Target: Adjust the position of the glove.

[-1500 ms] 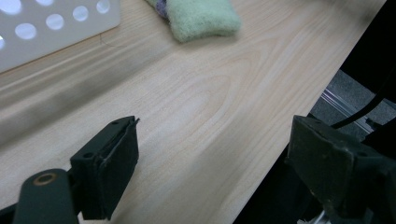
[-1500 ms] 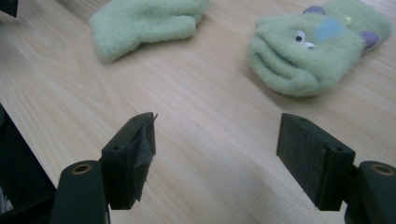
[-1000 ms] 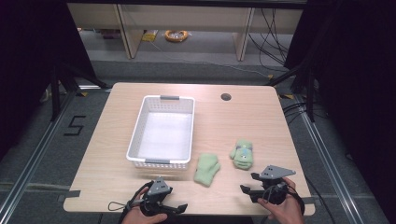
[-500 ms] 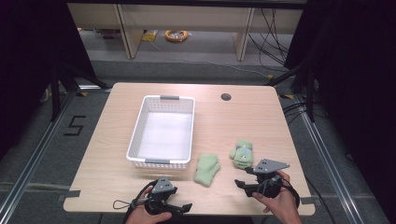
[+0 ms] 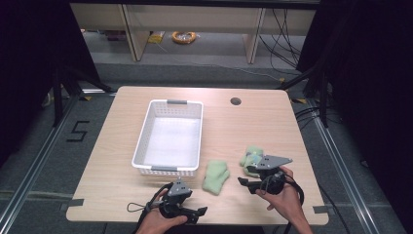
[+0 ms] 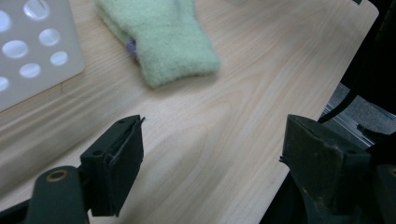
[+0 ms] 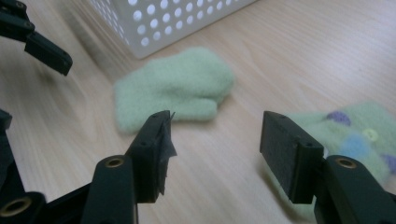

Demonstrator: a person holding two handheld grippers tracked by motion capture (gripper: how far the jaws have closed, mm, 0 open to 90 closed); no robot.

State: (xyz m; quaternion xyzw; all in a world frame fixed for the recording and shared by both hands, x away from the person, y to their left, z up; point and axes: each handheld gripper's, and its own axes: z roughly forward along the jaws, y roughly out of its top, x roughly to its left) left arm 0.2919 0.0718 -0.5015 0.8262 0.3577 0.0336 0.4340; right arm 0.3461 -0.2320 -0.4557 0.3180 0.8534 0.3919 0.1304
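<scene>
Green mittens (image 5: 215, 176) (image 5: 252, 157) are lying on the table (image 5: 243, 126) beside the white basket (image 5: 170, 137). Right tongs (image 7: 212, 154), narrowing but empty, are approaching the dotted one; left tongs (image 6: 210, 172) are waiting released. Next: descending and clamping.

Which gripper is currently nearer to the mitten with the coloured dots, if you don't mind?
Right. The right gripper hovers right beside the dotted mitten, while the left gripper sits farther off, beyond the plain mitten.
</scene>
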